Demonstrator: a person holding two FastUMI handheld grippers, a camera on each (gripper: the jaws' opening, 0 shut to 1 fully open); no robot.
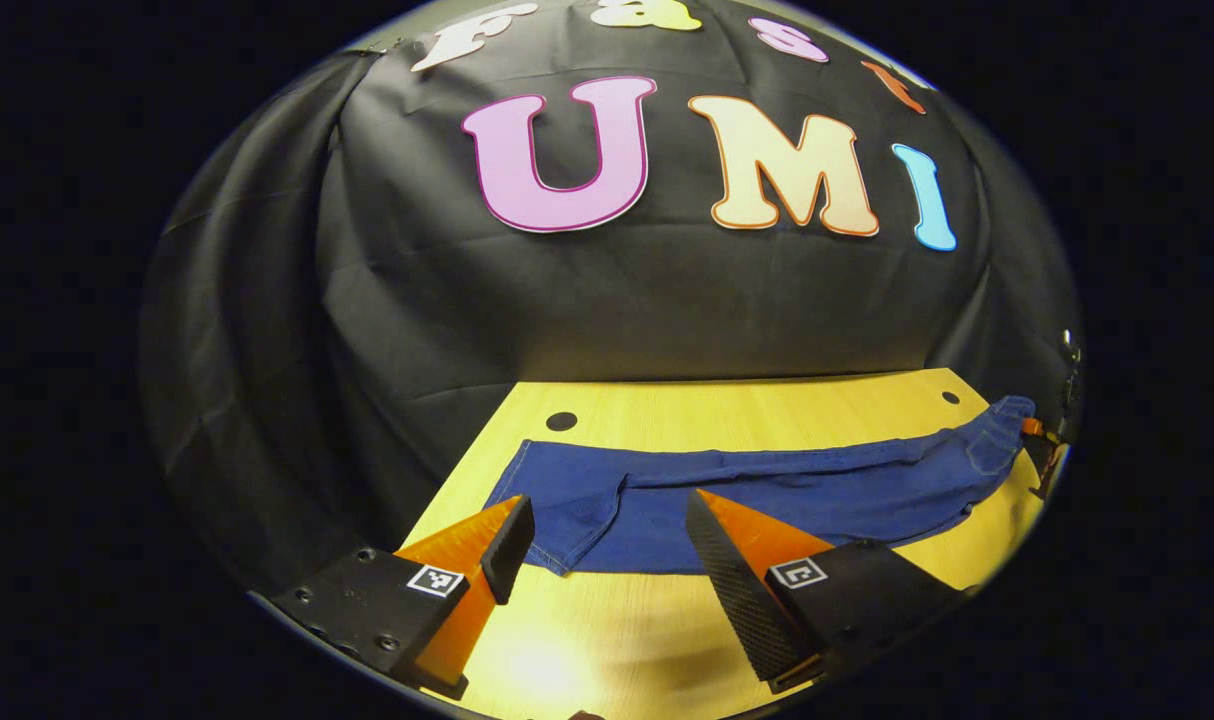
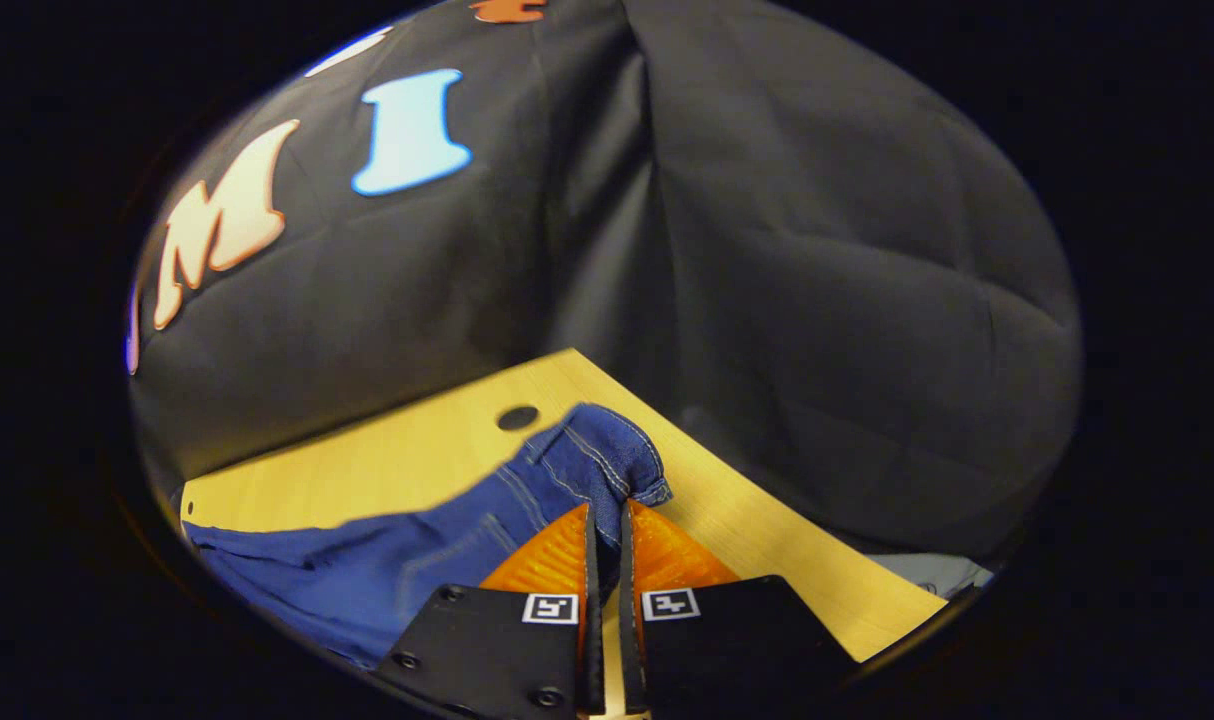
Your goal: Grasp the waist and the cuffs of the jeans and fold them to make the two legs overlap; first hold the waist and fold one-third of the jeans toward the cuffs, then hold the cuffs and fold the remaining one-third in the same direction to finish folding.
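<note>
Jeans (image 1: 767, 490), one blue pair, lie stretched flat across the wooden table (image 1: 727, 405), cuffs toward the left gripper (image 1: 607, 555), whose fingers are spread wide above bare wood. The right gripper (image 2: 607, 540) is clenched on the waist (image 2: 607, 450), lifting it. Two dark holes mark the tabletop.

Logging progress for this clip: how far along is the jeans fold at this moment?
Early. The jeans lie stretched along the table, with no third folded over yet. In hand: the right tool is shut on the waist. The left tool is open just short of the cuffs, not yet gripping. Left: overlapping the legs and both one-third folds.
</note>
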